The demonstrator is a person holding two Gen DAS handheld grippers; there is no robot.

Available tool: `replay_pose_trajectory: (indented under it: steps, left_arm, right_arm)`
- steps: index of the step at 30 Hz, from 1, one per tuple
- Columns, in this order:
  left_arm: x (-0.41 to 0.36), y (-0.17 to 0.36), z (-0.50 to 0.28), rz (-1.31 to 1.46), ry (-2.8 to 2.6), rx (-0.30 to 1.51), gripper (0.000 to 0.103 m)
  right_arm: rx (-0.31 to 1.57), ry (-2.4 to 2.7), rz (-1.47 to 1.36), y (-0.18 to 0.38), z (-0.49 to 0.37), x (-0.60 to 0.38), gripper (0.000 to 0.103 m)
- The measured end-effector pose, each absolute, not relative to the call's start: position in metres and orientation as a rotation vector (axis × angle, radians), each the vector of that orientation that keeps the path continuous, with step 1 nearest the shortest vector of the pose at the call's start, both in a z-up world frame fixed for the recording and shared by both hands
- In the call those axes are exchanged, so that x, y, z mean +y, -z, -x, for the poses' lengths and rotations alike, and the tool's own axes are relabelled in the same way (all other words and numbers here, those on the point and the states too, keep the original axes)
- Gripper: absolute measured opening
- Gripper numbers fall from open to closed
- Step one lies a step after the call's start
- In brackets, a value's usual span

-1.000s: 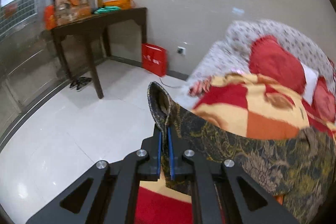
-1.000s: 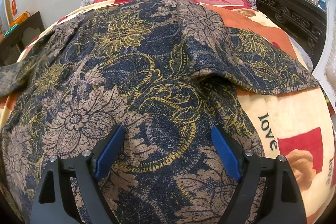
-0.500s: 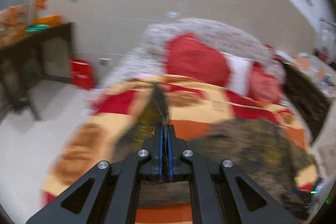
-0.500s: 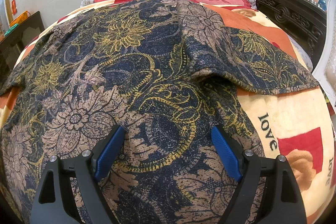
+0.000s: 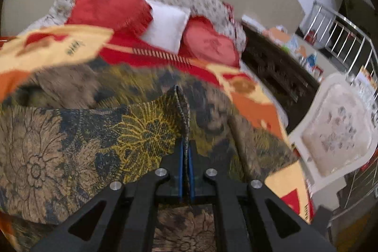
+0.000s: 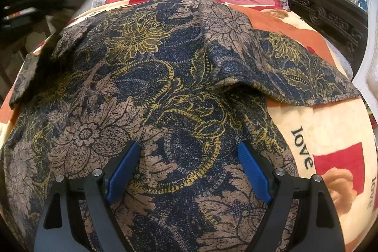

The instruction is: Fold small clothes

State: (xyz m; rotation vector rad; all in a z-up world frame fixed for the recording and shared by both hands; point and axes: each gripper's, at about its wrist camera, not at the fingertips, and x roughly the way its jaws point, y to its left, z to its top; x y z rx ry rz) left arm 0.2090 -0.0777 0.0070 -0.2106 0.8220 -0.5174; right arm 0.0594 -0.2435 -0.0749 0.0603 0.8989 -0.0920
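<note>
My left gripper has black angular arms with triangular cutouts, silver screw heads and narrow blue pads. My right gripper matches: black frame, silver screws, ribbed blue pads.

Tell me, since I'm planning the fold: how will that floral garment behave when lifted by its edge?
Probably floppy: the floral garment sags away from the shut left tongs. Likely light, since one pinch lifts it. It drapes in soft ridges, so it may bunch.
</note>
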Motion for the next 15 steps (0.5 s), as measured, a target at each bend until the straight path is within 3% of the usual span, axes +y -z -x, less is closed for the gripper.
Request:
replay_pose_trajectory:
  steps: [4,7,8,10,13,15]
  left_arm:
    - [-0.088,0.025,-0.210,0.154,0.551,0.923,0.014]
    - [-0.073,0.032,-0.193,0.112,0.541,0.925,0.036]
    - [-0.066,0.032,-0.185,0.108,0.537,0.911,0.044]
    - [-0.049,0.033,-0.167,0.100,0.518,0.878,0.051]
    - [-0.028,0.042,-0.145,0.054,0.445,0.848,0.051]
    - [-0.017,0.051,-0.133,0.022,0.398,0.839,0.051]
  right_arm:
    - [0.900,0.092,-0.058,0.075,-0.059,-0.243,0.076]
    - [0.911,0.092,-0.059,0.073,-0.061,-0.243,0.076]
    - [0.918,0.094,-0.062,0.069,-0.062,-0.244,0.074]
    - [0.872,0.041,-0.118,0.049,-0.068,-0.247,0.062]
    - [0.743,-0.079,-0.134,0.022,-0.090,-0.248,0.061]
    - [0.817,-0.109,-0.114,0.027,-0.122,-0.249,0.059]
